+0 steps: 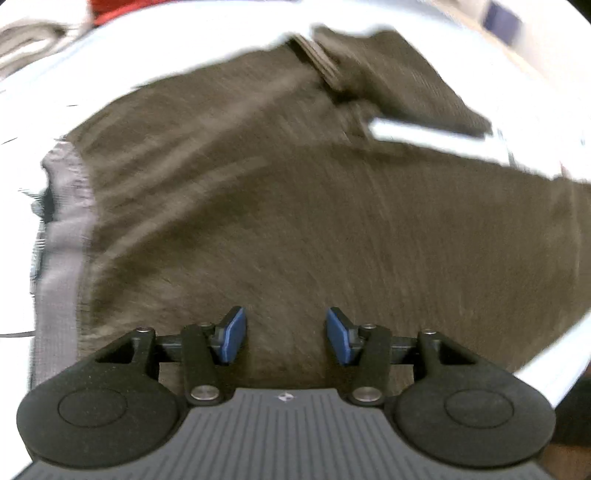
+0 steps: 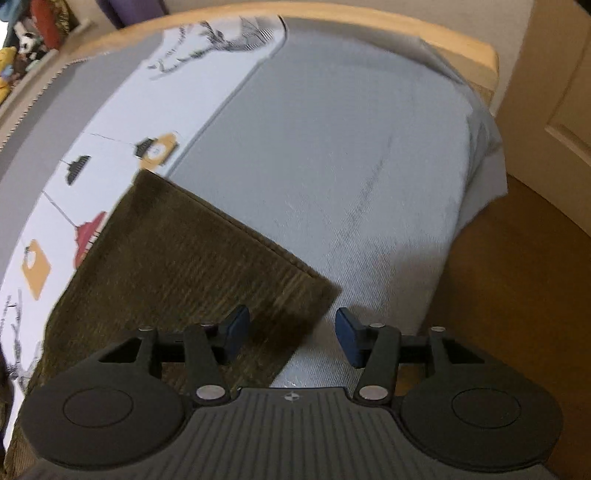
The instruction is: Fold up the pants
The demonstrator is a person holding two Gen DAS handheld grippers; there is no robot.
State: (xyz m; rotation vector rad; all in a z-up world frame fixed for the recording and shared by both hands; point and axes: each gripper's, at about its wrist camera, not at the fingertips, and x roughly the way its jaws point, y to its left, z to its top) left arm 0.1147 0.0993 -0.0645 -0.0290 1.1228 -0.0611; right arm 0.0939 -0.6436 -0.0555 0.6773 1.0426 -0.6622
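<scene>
Your two grippers both point steeply down at the bed (image 2: 332, 147), where the brown pants (image 1: 277, 206) lie spread on the pale sheet. Your left gripper (image 1: 286, 336) hangs over the cloth with its fingers apart, holding nothing. Your right gripper (image 2: 291, 336) is likewise parted and empty, a pant-leg corner beneath it. Only the right view shows the patterned cover (image 2: 92, 155) at ten o'clock and wooden floor (image 2: 517, 295) at three.

Bare grey sheet (image 2: 332, 147) open beyond pants (image 2: 177, 266) hem, wooden bed rail (image 2: 369, 26) bounding far edge
</scene>
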